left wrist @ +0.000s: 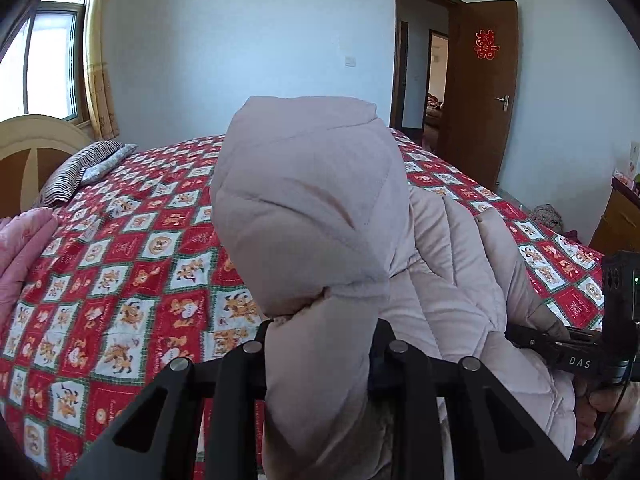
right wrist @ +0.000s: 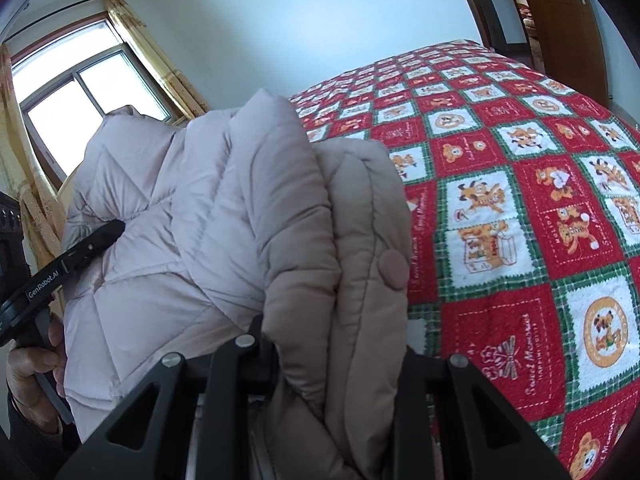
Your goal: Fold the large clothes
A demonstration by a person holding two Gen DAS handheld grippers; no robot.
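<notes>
A pale pink-beige quilted puffer coat [left wrist: 312, 216] is held up above the bed, its hood standing in front of the left wrist camera. My left gripper [left wrist: 320, 336] is shut on a bunched fold of the coat near the hood. In the right wrist view the coat [right wrist: 224, 208] shows a beige lining edge with a round snap button [right wrist: 394, 269]. My right gripper [right wrist: 336, 344] is shut on that thick folded edge. Each gripper shows in the other's view, the right one [left wrist: 560, 344] and the left one [right wrist: 80, 252], both pressed into the coat.
The bed [left wrist: 120, 264] has a red, white and green cartoon-patterned cover [right wrist: 520, 200]. A striped pillow [left wrist: 76, 172] lies by the headboard; a pink quilt [left wrist: 20, 252] lies at the left edge. A brown door [left wrist: 480, 92] stands open at the far right; a window [right wrist: 88, 96] has yellow curtains.
</notes>
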